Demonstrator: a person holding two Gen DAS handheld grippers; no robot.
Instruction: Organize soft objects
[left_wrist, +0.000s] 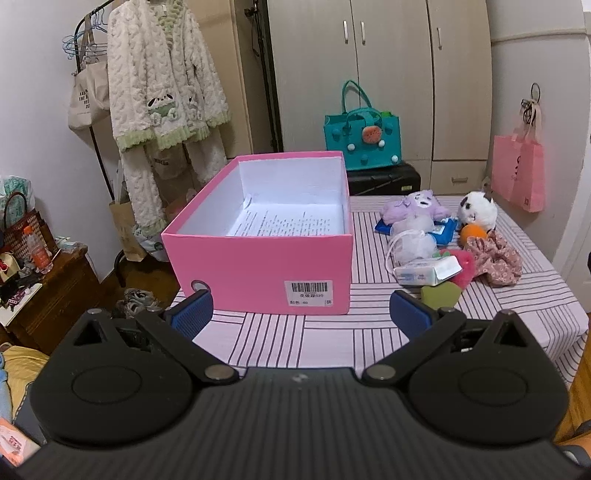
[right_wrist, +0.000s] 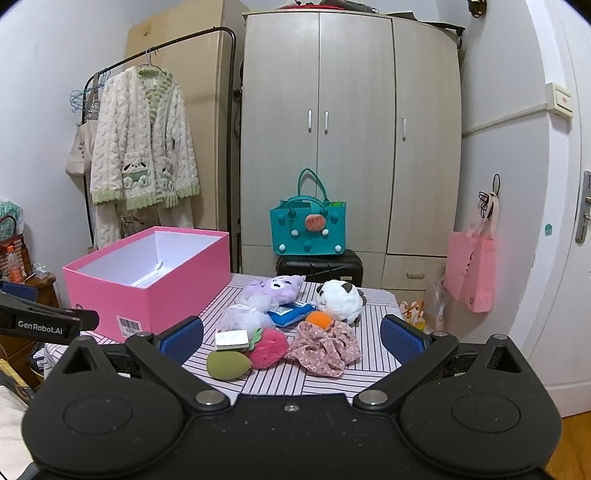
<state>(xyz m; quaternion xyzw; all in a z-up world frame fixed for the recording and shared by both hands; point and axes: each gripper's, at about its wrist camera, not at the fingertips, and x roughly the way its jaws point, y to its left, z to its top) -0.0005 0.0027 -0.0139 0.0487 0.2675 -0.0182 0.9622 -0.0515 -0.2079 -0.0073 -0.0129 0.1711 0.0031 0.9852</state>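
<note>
An open pink box (left_wrist: 258, 266) (right_wrist: 155, 291) stands on the striped table, holding only a printed sheet. Right of it lies a pile of soft things: a purple plush (right_wrist: 275, 290), a white panda plush (right_wrist: 341, 301), a floral scrunchie (right_wrist: 327, 350), a pink pompom (right_wrist: 267, 349), a green sponge (right_wrist: 225, 363), a white mesh puff (right_wrist: 240, 317) and a tissue pack (right_wrist: 232, 339). My left gripper (left_wrist: 301, 314) is open just in front of the box. My right gripper (right_wrist: 291, 338) is open, hovering before the pile. Neither holds anything.
The striped table (left_wrist: 295, 339) ends close on the right (right_wrist: 384, 365). Behind it a teal bag (right_wrist: 308, 230) sits on a black case. A clothes rack with a fluffy robe (right_wrist: 142, 140) stands at the left, a pink bag (right_wrist: 471, 269) hangs at the right.
</note>
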